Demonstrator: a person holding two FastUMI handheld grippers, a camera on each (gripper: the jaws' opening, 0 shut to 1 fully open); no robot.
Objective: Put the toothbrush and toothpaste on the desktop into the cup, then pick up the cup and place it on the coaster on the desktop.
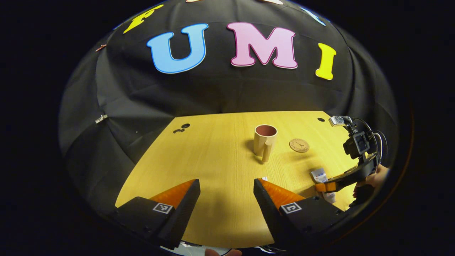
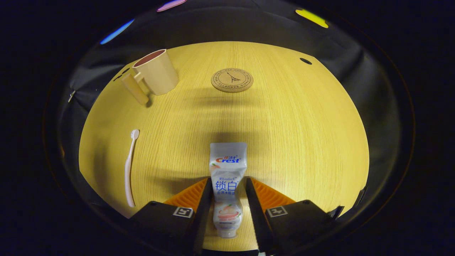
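Toothpaste, a white printed plastic tube (image 2: 228, 177), is bracketed at lower centre by the right claw (image 2: 227, 199); whether it is yet pinched cannot be told. It should be squeezed mid-body and lifted level off the yellow wooden worktop (image 2: 302, 135). Left claw (image 1: 226, 199) is held released.

Left hand-held gripper (image 1: 226, 193): two wedge-shaped fingers with ribbed inner faces, each running back into a blocky black housing. Each housing carries a small square black-and-white fiducial tag on its top face. Right hand-held gripper (image 2: 227, 199) in its own view: same build, ribbed wedge fingers, black housings, one square tag per side. Seen from the left gripper view, that unit has a curved black body with a compact black camera block (image 1: 359, 144) mounted on top, a small silver-grey module (image 1: 337, 121) above it, and black cables (image 1: 376, 138) looping off the back. A hand (image 1: 376, 177) is at its rear; sleeve not discernible.
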